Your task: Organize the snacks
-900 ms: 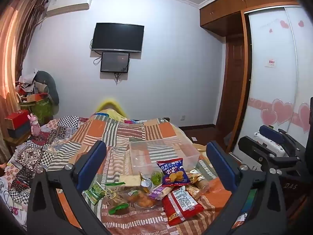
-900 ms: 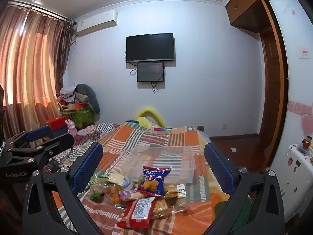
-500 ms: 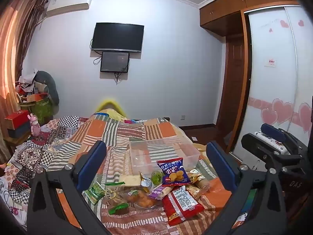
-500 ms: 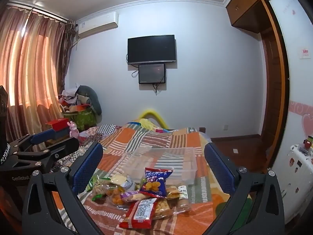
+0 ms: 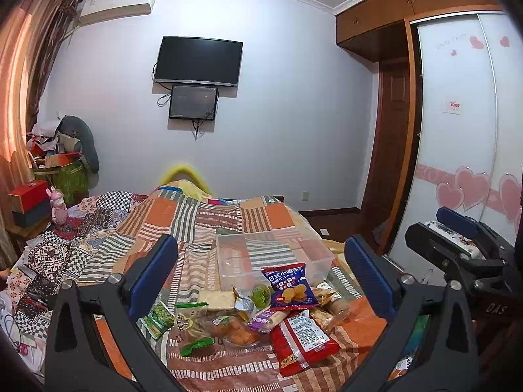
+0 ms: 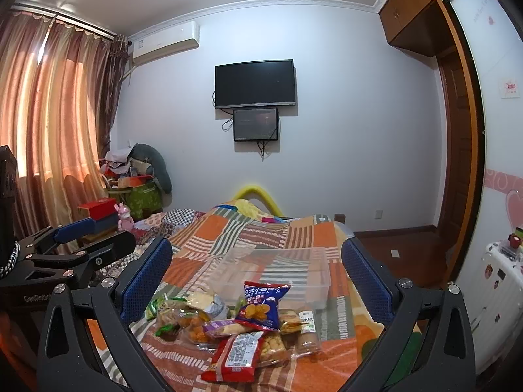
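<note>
Left wrist view showed the left gripper (image 5: 261, 281) spread wide with nothing in it, up above the snack pile (image 5: 248, 310) on the striped blanket (image 5: 209, 222). The right gripper (image 6: 258, 281) was wide apart and bare too. The clear box (image 5: 271, 258) sat just behind the pile, touching the blue chip bag (image 5: 287, 285). Bags lay on top of each other, so a grab could catch two at once. The red pack (image 6: 237, 354) looked slippery and might slide out. A bump could push the light box away.
</note>
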### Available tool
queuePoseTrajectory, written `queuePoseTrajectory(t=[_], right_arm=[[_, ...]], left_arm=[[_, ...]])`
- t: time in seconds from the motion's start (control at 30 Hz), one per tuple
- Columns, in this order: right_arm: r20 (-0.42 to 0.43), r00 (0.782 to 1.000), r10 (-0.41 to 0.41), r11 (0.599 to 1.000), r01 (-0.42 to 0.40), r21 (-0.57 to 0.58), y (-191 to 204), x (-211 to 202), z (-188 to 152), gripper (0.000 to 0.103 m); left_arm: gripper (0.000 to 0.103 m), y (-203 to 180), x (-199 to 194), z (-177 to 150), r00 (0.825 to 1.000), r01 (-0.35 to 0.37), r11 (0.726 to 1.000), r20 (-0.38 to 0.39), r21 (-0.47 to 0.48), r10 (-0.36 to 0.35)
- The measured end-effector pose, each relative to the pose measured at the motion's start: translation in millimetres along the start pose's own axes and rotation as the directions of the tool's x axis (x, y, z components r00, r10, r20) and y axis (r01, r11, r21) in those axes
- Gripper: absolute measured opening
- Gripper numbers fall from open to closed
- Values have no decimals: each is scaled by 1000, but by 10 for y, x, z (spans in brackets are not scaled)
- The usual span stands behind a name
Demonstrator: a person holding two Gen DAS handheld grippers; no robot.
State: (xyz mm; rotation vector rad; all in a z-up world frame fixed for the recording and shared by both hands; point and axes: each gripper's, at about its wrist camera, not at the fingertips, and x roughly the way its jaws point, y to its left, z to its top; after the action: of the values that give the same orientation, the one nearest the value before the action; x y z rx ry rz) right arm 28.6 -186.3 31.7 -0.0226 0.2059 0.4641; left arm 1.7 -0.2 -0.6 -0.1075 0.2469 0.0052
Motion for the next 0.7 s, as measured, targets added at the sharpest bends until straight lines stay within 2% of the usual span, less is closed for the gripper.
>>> queuePoseTrajectory(t=[0.7], right_arm=[[-9,1000,12,1000,-12,-2,-1,32,-30,103]], left_arm=[[103,21,-23,-15,999,-31,999,19,8,31]])
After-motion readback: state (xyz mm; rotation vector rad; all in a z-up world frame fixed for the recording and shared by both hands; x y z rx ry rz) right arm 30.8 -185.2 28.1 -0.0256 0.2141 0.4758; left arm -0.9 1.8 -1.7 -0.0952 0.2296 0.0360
